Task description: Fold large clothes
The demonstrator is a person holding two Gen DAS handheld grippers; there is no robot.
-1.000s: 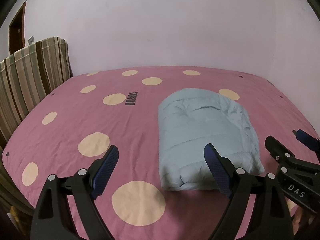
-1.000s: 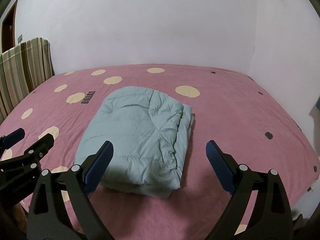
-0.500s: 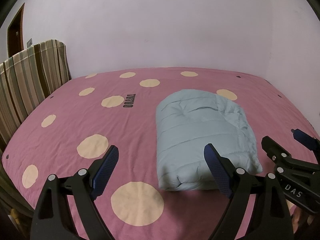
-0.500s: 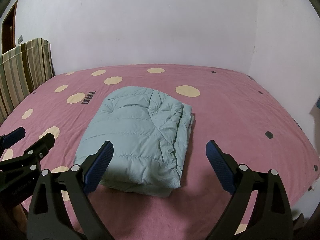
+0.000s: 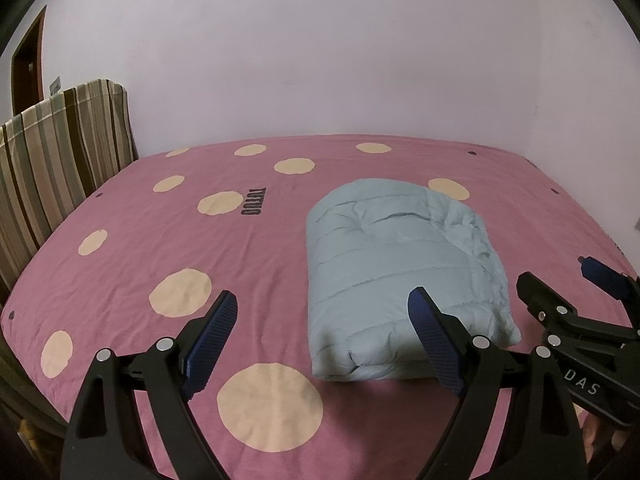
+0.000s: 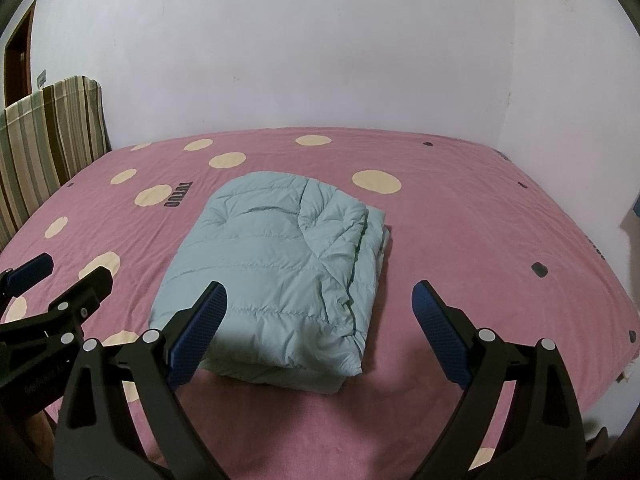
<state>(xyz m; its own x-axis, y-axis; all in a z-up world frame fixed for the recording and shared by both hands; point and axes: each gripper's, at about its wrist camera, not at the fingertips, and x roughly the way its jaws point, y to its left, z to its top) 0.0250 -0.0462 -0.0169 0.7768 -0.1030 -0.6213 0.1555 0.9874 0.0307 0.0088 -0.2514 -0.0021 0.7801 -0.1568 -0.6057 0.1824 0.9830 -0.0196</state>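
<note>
Jacket (image 5: 404,276) found right of centre in the left view, centre in the right view (image 6: 276,276), lying on the pink spotted bed (image 5: 200,264) as a compact folded bundle, layered edges stacked along its right side. Left gripper (image 5: 326,344) held above the bed at lower frame, jaws spread wide, nothing between them; right pad (image 5: 434,344) overlapping the bundle's near edge in the picture only, contact not confirmed. Right gripper (image 6: 320,332) likewise wide and empty at lower frame, bundle showing through the gap. Each gripper visible at the other view's edge, set close beside one another. Striped cushion (image 5: 60,168) at upper left, well apart. Task judged at or near completion. Risks noted: puffy quilted fill likely to spring back, lifting the top layer and loosening the stack at the right; a pad dragged across the near edge liable to pull a layer out or skew the bundle; slippery shell likely to let layers slide if pressed off-centre; grippers this close apt to knock together on any further adjustment.
</note>
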